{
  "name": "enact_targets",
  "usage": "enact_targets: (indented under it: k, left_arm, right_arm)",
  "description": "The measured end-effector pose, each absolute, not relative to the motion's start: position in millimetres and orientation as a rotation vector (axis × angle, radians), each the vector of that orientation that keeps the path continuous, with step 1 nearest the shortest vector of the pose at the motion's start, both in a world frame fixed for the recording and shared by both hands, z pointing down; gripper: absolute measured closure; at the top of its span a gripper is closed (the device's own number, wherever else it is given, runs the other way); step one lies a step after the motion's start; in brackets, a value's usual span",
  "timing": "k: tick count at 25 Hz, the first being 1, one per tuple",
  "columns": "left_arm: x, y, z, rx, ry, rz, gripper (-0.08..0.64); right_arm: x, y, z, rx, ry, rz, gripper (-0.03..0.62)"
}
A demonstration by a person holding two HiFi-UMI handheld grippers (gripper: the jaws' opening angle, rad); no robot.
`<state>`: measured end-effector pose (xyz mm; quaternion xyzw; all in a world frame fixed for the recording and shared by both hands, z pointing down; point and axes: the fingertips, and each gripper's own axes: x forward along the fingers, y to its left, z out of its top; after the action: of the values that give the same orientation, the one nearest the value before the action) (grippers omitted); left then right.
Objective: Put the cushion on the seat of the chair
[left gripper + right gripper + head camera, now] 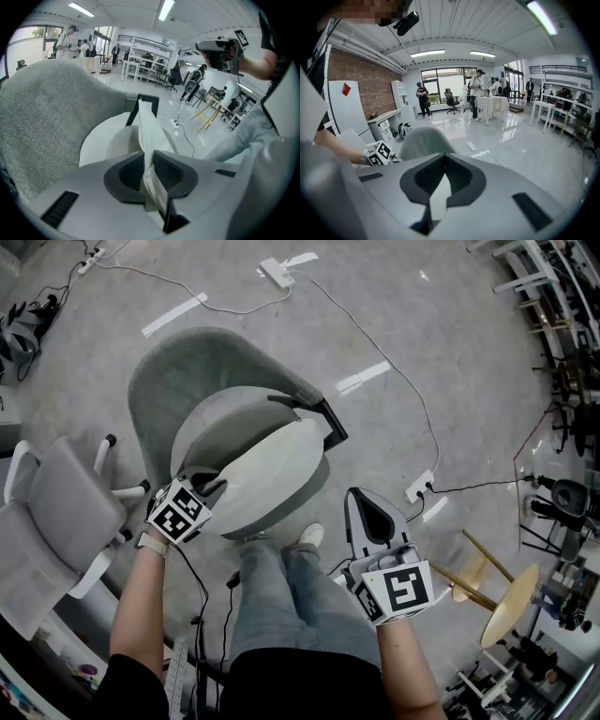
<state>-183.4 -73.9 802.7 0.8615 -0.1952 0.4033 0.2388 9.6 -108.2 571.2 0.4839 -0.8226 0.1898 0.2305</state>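
The floor (450, 352) is grey and glossy and fills the head view. The chair (178, 371) stands just 10 o'clock of centre, its grey fabric back toward 11 and its pale round seat (202, 432) toward 5. A second chair (66, 512), pale grey with white arms, stands at 9 o'clock, near the first but apart from it. The person's legs (281, 596) in jeans come in from 6 o'clock, one shoe just at the seat's 5 o'clock rim.

The cushion (272, 470), off-white and lens-shaped, is over the seat's 4 o'clock half, its long axis running from 8 to 2. I cannot tell whether it lies fully on the seat. From the left gripper view it shows edge-on, rising from the jaws toward 12.

A wooden stool (511, 601) is at 4 o'clock, well apart from the chair.

The left gripper (208, 487) is at the cushion's 8 o'clock end, its fingers clamped on the cushion's thin seamed edge. The right gripper (361, 502) hangs at 4 o'clock of the cushion, apart from it, its fingers together with nothing between them.

One power strip (419, 486) lies at 3 o'clock and another (277, 271) at 12, with a cable (412, 390) between them. Strips of pale tape (173, 313) lie at 11 and 1.
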Motion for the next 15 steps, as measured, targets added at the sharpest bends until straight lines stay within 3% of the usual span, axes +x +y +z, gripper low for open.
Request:
enact_targets:
  k: [15]
  left_arm:
    - [-216.6, -102.0, 844.9, 2.319, -0.750, 1.245, 0.480]
  right_arm:
    - [0.9, -101.8, 577.0, 1.326, -2.235, 0.517, 0.584]
